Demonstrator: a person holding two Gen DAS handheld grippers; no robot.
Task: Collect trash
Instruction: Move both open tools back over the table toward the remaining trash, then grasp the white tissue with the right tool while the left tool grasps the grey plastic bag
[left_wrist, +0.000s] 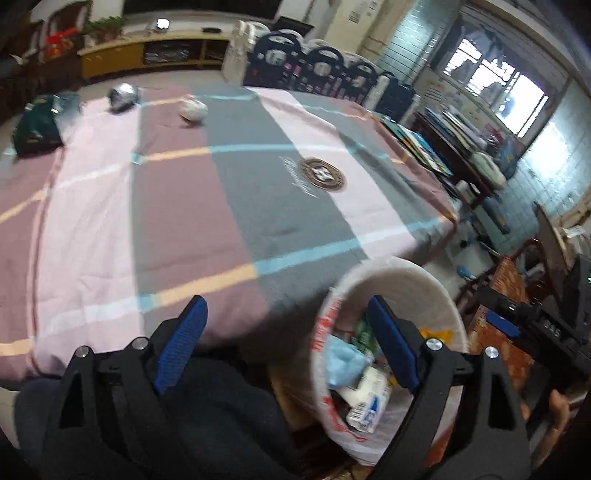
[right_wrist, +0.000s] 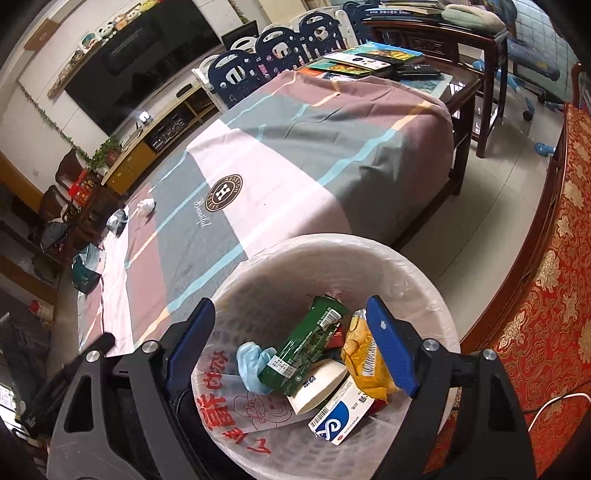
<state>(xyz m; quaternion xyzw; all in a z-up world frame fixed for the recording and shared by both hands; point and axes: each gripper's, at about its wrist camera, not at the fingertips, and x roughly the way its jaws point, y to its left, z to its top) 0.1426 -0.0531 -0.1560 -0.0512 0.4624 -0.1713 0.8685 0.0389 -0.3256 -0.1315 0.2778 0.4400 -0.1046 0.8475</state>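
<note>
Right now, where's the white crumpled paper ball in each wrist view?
Left wrist: white crumpled paper ball upper left of centre, on the far part of the striped cloth.
Right wrist: mid-left, near the cloth's far edge.
Shared landmark: round brown logo badge printed on the cloth.

My right gripper (right_wrist: 291, 343) has matt black plastic arms, ribbed blue pads and shiny metal bolts. Below it, a white plastic bin (right_wrist: 369, 247) wears a thin, glossy, translucent liner. Inside lie a shiny green can (right_wrist: 303, 350), a glossy yellow wrapper (right_wrist: 364, 354) and a smooth cardboard box (right_wrist: 340, 417). The table cloth (left_wrist: 184, 221) is soft, matt woven fabric. Crumpled white paper (left_wrist: 193, 109) rests on it.
</note>
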